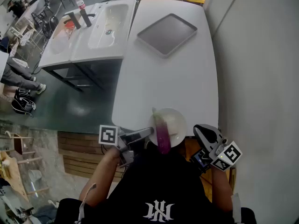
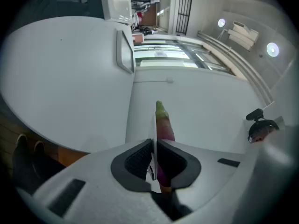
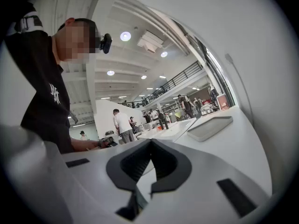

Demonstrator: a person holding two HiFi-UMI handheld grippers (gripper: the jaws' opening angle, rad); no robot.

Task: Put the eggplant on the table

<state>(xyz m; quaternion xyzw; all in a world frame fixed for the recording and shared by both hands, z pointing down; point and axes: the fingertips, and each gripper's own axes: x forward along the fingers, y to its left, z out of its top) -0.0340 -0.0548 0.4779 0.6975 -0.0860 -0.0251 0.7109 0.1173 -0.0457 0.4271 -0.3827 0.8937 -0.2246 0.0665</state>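
The eggplant (image 1: 162, 134) lies in a white plate (image 1: 180, 120) at the near edge of the worktop (image 1: 177, 78), with its purple end over the rim toward the person. The left gripper (image 1: 148, 132) pinches the plate's thin rim between its jaws. I think this is to keep the plate steady, or to tip it, so the eggplant can come out. Whether the plate rests fully on the worktop I cannot tell.

The right gripper (image 1: 200, 129) waits just beside the plate, its jaws pressed together with nothing between them. It must spread before it can take the eggplant.

Far across the worktop is a grey tray (image 1: 166, 34), and a sink (image 1: 105, 22) stands to its left. Between plate and tray nothing stands in the way.
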